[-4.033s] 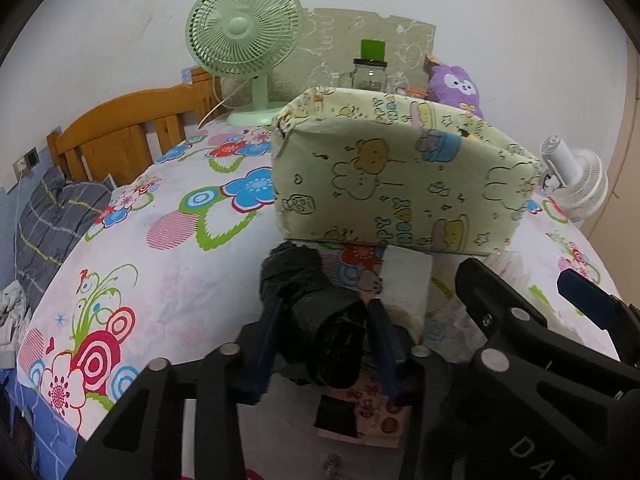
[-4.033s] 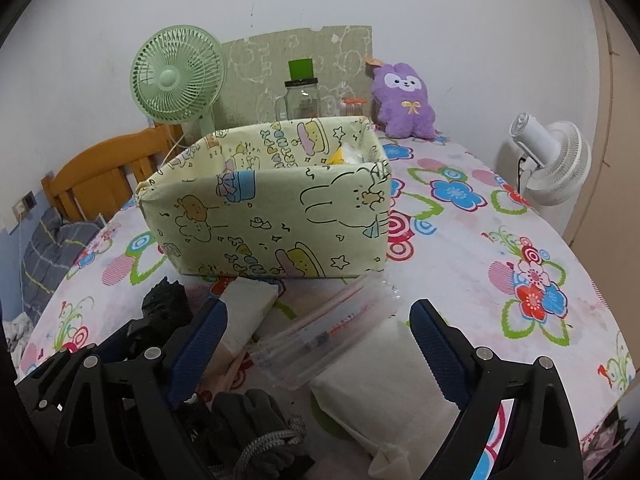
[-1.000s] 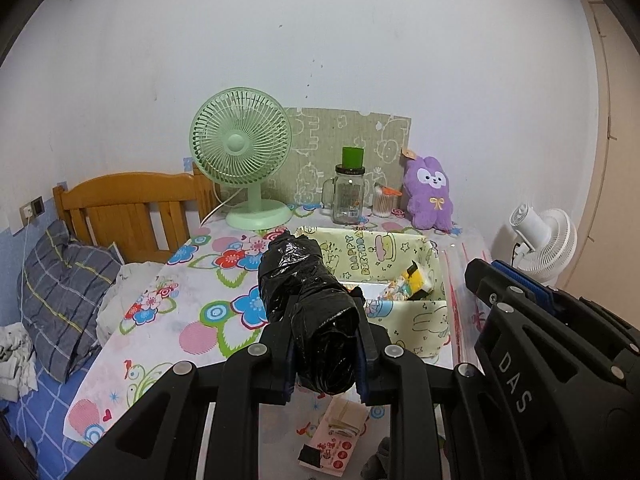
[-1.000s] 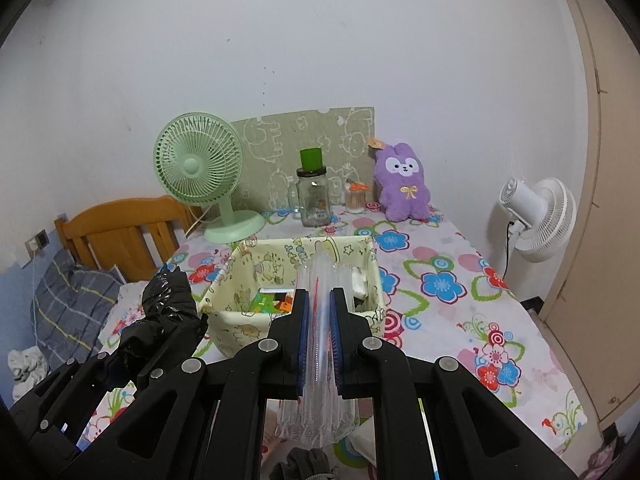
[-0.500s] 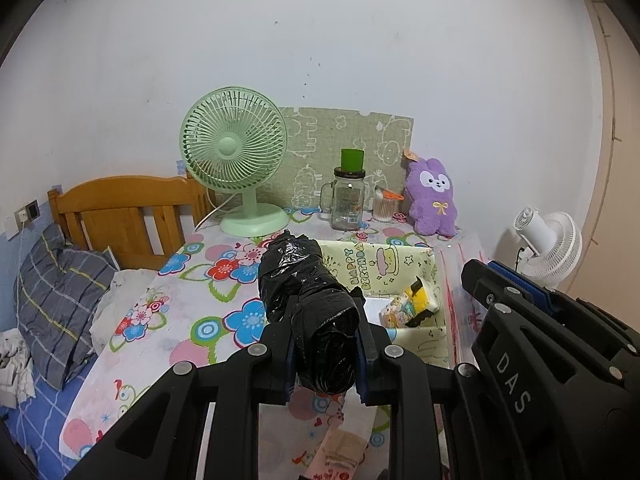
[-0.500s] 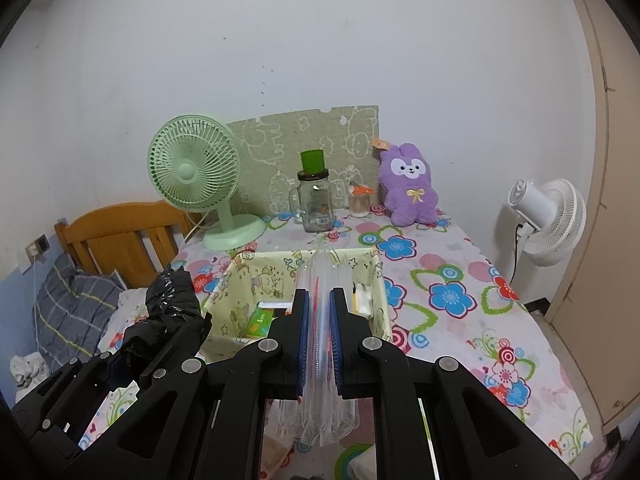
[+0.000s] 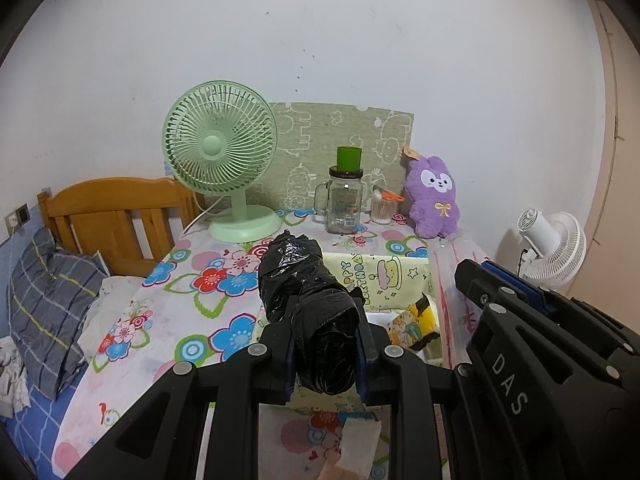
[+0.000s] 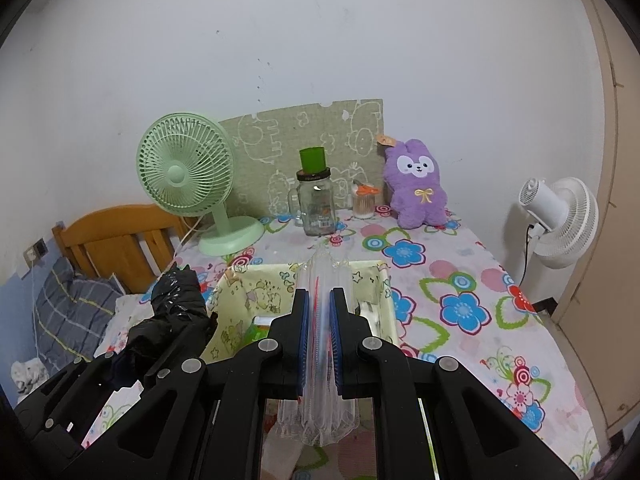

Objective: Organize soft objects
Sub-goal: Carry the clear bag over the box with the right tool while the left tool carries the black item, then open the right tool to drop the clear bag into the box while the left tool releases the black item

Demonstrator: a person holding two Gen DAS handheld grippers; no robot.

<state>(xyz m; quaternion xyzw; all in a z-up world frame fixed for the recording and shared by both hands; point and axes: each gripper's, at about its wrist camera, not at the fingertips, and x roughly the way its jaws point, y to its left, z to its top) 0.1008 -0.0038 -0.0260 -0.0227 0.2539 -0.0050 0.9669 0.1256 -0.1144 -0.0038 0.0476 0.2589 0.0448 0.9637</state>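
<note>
My left gripper [image 7: 326, 354] is shut on a crumpled black plastic bag roll [image 7: 304, 292] and holds it above the left rim of the yellow cartoon-print fabric box [image 7: 384, 276]. My right gripper [image 8: 319, 322] is shut on a clear plastic zip bag pack [image 8: 320, 280] with a red stripe, held upright over the same box [image 8: 240, 300]. The black roll also shows at the left in the right wrist view [image 8: 172, 312]. The box holds a few small packets, among them a yellow one [image 7: 416, 320].
A green desk fan [image 7: 220, 160], a glass jar with a green lid [image 7: 346, 200], a cotton-swab jar [image 7: 384, 208] and a purple plush rabbit [image 7: 434, 196] stand along the wall. A white fan [image 8: 560, 220] is at the right. A wooden bed headboard [image 7: 112, 216] is at the left.
Both grippers have moved forward and a little lower over the box, each still holding its object. The box sits nearer and lower in both views.
</note>
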